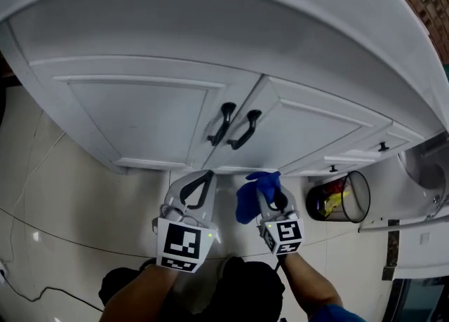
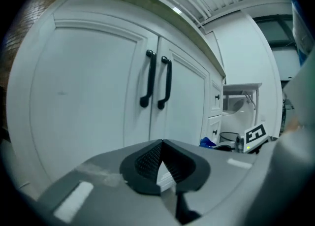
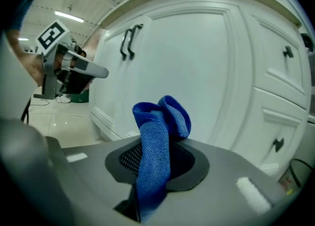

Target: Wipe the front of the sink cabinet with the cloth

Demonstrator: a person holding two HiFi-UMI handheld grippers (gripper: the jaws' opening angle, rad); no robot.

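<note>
The right gripper (image 3: 156, 160) pinches the blue cloth (image 3: 162, 116), with a bunched end standing proud toward the sink cabinet (image 1: 140, 106), near it but apart, likely ready to wipe. The left gripper (image 2: 161, 146), jaws together and empty, hangs alongside, out of the way.

The left hand-held gripper (image 1: 200, 182) and the right hand-held gripper (image 1: 272, 191) have pale grey shells. At the end away from the sink cabinet (image 1: 140, 103), each carries a white cube printed with black square markers: the left cube (image 1: 184, 243), where a small green light (image 1: 208, 235) glows, and the right cube (image 1: 284, 235). The pads (image 2: 146, 161), toward the sink cabinet, are black and finely textured. A blue sleeve (image 1: 335, 313) shows on the right arm.
</note>
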